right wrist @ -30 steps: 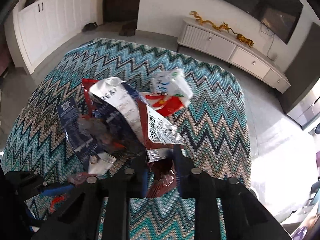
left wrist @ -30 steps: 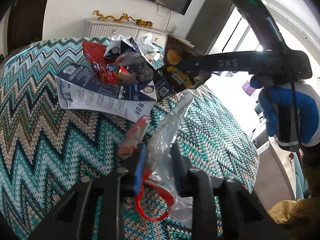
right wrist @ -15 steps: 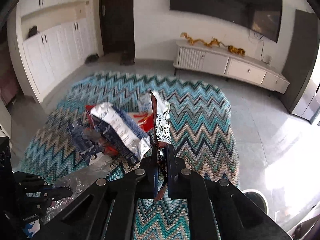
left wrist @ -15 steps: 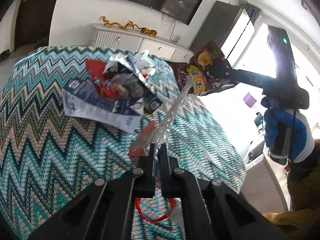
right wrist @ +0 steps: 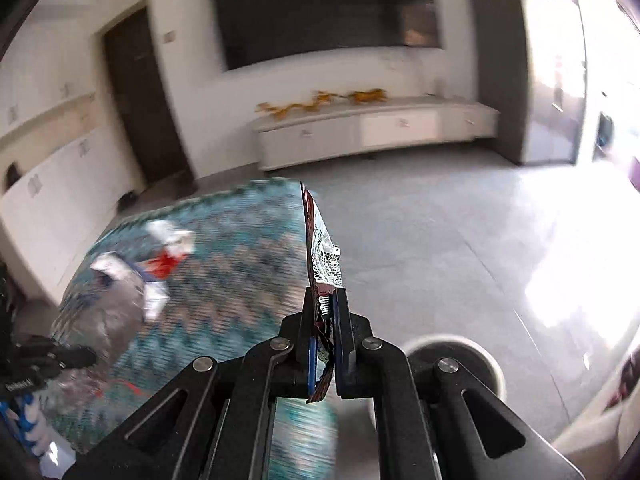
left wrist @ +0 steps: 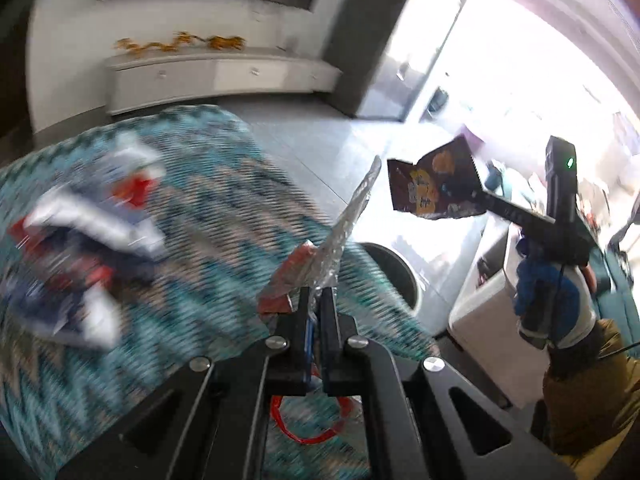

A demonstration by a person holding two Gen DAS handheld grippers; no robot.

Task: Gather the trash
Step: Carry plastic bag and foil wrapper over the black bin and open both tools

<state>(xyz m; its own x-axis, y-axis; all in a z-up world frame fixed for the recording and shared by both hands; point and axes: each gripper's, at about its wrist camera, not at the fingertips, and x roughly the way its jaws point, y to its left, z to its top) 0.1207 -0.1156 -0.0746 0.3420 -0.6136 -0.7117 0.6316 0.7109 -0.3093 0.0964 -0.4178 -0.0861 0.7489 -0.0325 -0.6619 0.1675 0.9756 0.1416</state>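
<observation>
Your left hand-held gripper point(left wrist: 316, 300) is clamped on a crumpled clear plastic wrapper point(left wrist: 344, 232) together with a small red packet point(left wrist: 288, 280); both stick up from between the pressed-together fingers, off the rug, and a thin red loop point(left wrist: 312, 432) hangs below the jaws. Your right hand-held gripper point(right wrist: 325, 304) is closed tight on a flat dark brown snack bag with a silver inner side point(right wrist: 320, 256), seen edge-on in its own camera. From the left wrist view the same bag point(left wrist: 432, 184) hangs in the air to the right, with orange print on its face, held out from your gloved blue-and-white hand point(left wrist: 552, 300).

Behind and to the left, the remaining heap of white, blue and red wrappers point(left wrist: 84, 236) lies on the teal zigzag-patterned rug point(left wrist: 208, 248), blurred. Just past the rug's right edge stands a round white bin with a dark opening point(left wrist: 396, 276), near both held pieces; its rim point(right wrist: 452, 346) shows just beside the right gripper's fingers. Beyond it, grey floor tiles point(right wrist: 420, 240) run to a long white low cabinet point(right wrist: 372, 128) bearing a golden dragon ornament point(right wrist: 320, 102), under a dark wall-mounted screen point(right wrist: 320, 4).
</observation>
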